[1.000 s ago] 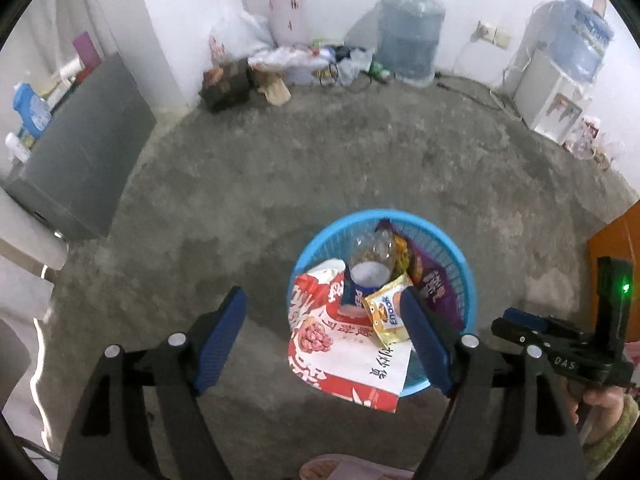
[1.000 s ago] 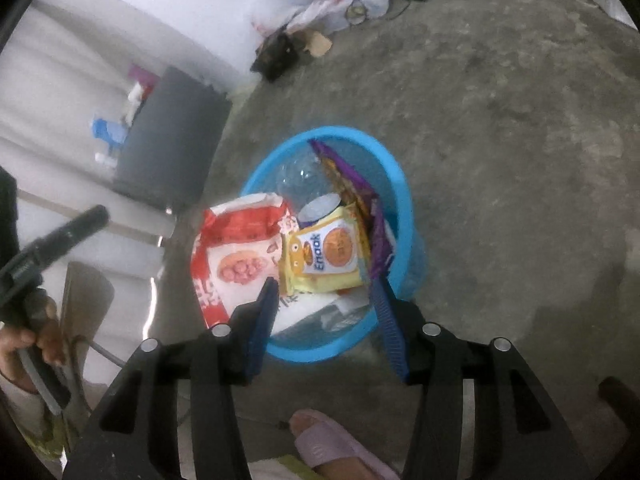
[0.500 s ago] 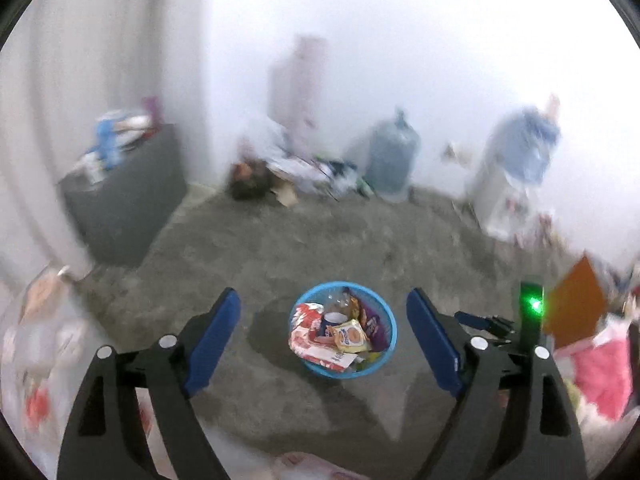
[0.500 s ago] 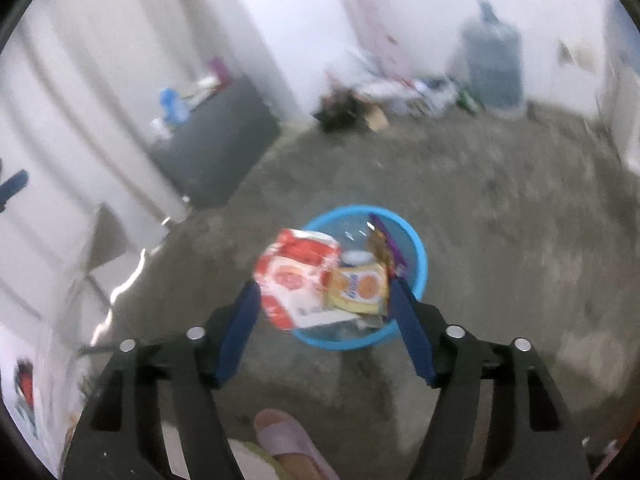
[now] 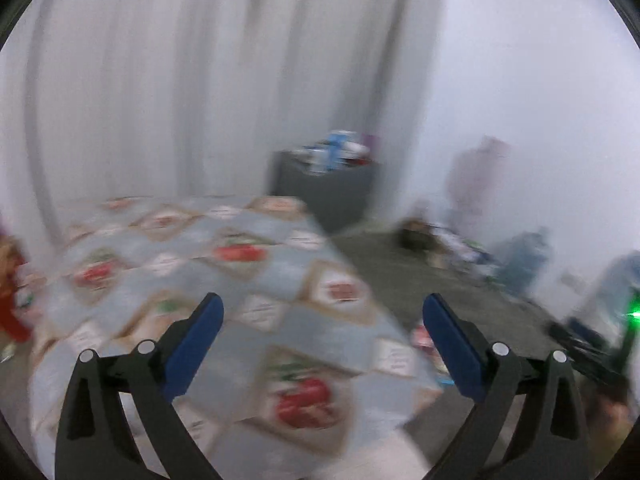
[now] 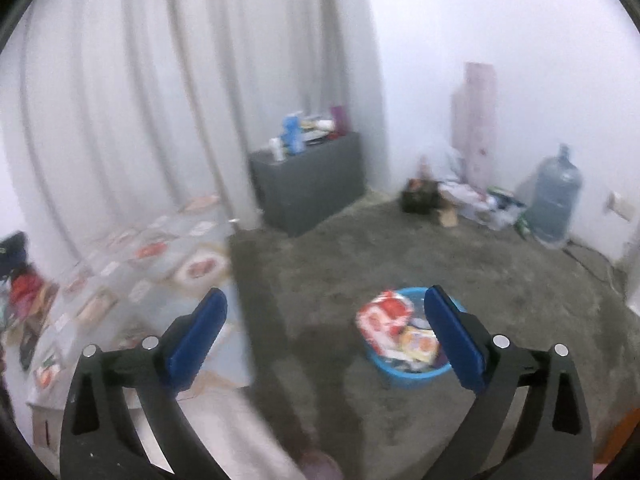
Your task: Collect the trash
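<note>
Left wrist view was blurred: the left gripper hung spread wide and empty above a table with a patterned cloth, and some red wrappers lay at the table's left edge. In the right wrist view the right gripper was likewise spread and held nothing. The blue basket stood on the grey floor, stuffed with a red-and-white bag and a yellow packet.
</note>
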`<state>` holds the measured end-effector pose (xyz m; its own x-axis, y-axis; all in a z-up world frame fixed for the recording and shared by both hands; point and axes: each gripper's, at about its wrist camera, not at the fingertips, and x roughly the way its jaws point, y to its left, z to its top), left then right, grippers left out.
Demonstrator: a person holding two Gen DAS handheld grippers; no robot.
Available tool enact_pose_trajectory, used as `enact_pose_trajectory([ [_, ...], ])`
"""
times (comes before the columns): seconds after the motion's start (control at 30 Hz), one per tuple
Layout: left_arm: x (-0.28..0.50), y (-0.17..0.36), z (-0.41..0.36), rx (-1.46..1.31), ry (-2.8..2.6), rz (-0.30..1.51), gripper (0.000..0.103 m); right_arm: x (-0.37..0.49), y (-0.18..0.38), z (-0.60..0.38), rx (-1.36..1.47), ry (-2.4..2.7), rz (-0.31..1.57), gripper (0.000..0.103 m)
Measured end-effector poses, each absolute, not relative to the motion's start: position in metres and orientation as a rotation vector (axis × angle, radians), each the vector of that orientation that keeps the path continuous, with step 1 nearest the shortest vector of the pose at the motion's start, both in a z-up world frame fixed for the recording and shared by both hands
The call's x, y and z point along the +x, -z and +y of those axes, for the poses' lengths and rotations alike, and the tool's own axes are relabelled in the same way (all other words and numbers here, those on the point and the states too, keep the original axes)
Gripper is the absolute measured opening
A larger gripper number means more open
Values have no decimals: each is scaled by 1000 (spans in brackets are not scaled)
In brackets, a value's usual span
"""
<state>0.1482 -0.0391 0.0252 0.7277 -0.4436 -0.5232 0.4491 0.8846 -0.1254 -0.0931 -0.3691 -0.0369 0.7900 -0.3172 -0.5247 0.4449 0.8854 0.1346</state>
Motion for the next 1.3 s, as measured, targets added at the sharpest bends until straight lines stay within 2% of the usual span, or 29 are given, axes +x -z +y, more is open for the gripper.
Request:
enact_pose_trajectory([
  [0.3,124,19,-17,83,164,573,98,-60,48,-275,69,304,568,95],
  [0.53,118,48,-2,-32,91,760,98,-42,72,-244,34,348,728,95],
  [0.8,109,67,-12,88,44,808,98,-48,91,-243,12,419,792,95],
  [1.3,118,73,-24,106,70,850,98,-52,96,-266,5,513,816,95],
])
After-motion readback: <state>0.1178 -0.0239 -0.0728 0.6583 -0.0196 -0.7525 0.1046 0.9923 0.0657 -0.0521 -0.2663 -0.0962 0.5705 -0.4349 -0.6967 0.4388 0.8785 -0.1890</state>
